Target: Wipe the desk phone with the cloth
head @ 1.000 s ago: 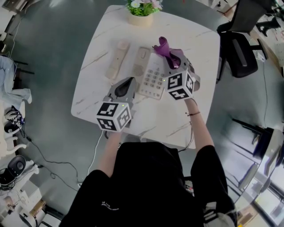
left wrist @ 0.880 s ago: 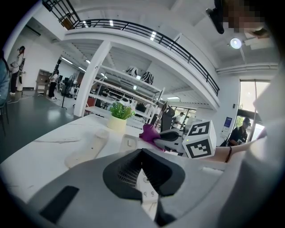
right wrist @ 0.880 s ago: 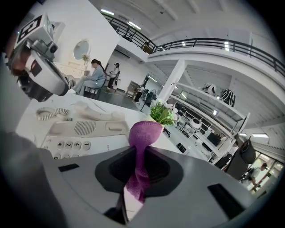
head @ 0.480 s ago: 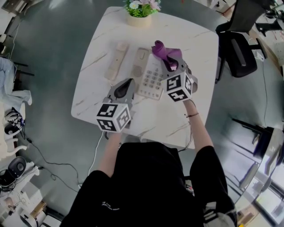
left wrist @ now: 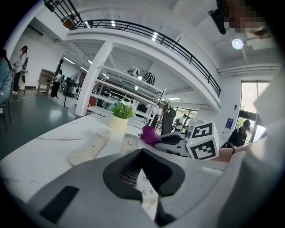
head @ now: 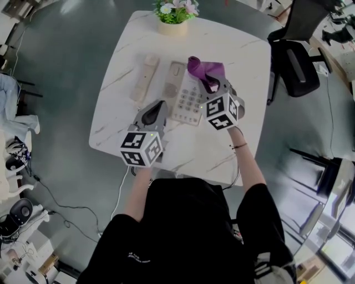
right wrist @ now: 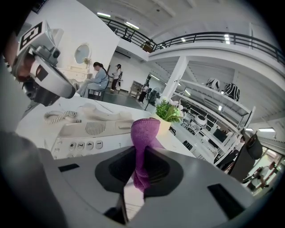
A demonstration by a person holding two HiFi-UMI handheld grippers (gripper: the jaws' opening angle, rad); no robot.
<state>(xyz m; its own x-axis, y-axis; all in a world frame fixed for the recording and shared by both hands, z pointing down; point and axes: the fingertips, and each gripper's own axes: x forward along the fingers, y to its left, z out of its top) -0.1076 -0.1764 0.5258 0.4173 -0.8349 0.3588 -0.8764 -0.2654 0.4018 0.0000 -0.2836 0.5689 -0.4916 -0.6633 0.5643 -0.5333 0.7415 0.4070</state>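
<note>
Got the purple cloth [head: 202,67] pinched tight in the right gripper [head: 213,89], bunched up and poking out past the tips. Sitting over the far-right corner of the desk phone [head: 186,102], abt at the top of the keypad. Can't tell if it's touching the phone or just above it. Got the left gripper [head: 152,113] w/ jaws drawn together on nothing, just off the phone's near-left corner, pointed at it.

Seeing the handset [head: 145,76] off the cradle, flat on the table [head: 238,50] left of the base, roughly parallel, a small gap between. Coiled cord [right wrist: 60,116] visible by the base in the right gripper view.

Room-wise: phone abt mid-table, w/ plenty of bare top to the right and on the near side. Flower pot [head: 175,16] up at the far edge, apart from the cloth. Office chair [head: 299,61] just past the right edge.

White marble-look top, faint veins, rounded corners. Grey floor underneath. Big open hall w/ a railed mezzanine, shelving and ppl in the bkgd.
</note>
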